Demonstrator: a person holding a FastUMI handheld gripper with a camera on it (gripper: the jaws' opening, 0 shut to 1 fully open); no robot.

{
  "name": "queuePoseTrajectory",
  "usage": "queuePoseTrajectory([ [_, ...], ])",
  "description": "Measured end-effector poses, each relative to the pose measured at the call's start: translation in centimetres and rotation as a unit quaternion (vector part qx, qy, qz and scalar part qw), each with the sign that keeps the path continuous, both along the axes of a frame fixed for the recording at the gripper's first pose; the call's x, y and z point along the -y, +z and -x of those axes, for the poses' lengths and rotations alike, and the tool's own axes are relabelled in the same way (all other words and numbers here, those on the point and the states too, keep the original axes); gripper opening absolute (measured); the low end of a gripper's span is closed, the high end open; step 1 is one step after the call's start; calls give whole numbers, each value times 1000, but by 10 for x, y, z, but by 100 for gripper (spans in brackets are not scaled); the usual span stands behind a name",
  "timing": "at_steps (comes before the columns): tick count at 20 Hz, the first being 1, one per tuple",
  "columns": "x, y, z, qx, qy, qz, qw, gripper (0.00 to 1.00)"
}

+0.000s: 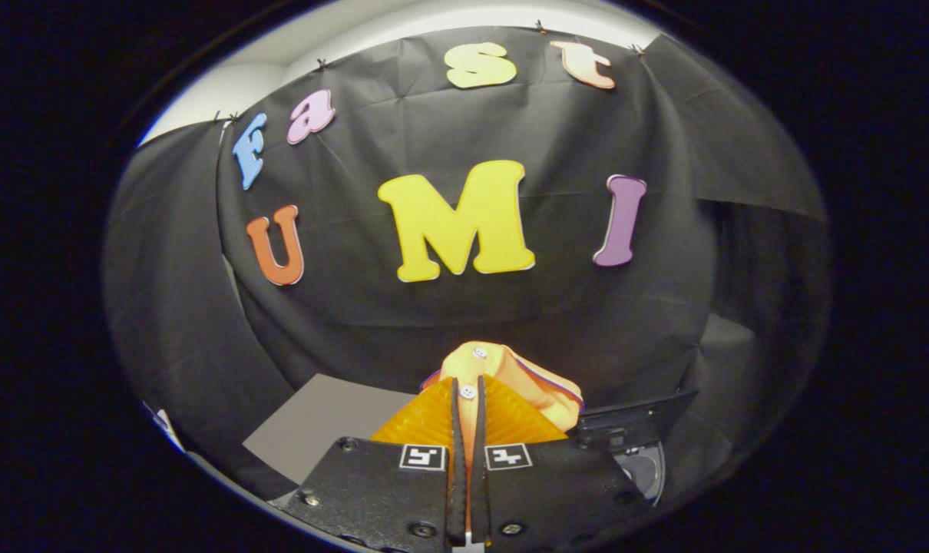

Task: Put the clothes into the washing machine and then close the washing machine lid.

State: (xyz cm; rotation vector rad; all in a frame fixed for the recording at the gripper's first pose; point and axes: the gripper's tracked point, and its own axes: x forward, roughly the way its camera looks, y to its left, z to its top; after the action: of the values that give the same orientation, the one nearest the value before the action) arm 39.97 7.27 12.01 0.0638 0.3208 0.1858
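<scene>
Nearly closed, the claw [468, 407] pinches an orange buttoned garment [510, 376] between both fingers; washing machine [637, 445] just beside.

Gripper [468, 399], lower centre of the frame: both fingers drawn nearly together, pressing on a fold of orange buttoned cloth garment [510, 376]. Body appears level, though the fisheye view distorts it.

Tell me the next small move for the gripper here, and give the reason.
Probably carry the shirt to the right and lower it toward the washing machine. The gripper is shut on the shirt, whose buttoned placket sits between the fingers, and the shirt hangs lifted in front of the booth wall. The machine's dark edge lies just beside the right finger, so the load is not yet inside.
</scene>
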Motion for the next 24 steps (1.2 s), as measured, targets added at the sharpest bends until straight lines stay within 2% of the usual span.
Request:
queuePoseTrajectory([
  [13,119,-20,24,-9,-91,-3,996,6],
  [19,149,-89,16,-60,-115,0,992,6],
  [24,158,-168,-1,-115,-122,10,986,6],
])
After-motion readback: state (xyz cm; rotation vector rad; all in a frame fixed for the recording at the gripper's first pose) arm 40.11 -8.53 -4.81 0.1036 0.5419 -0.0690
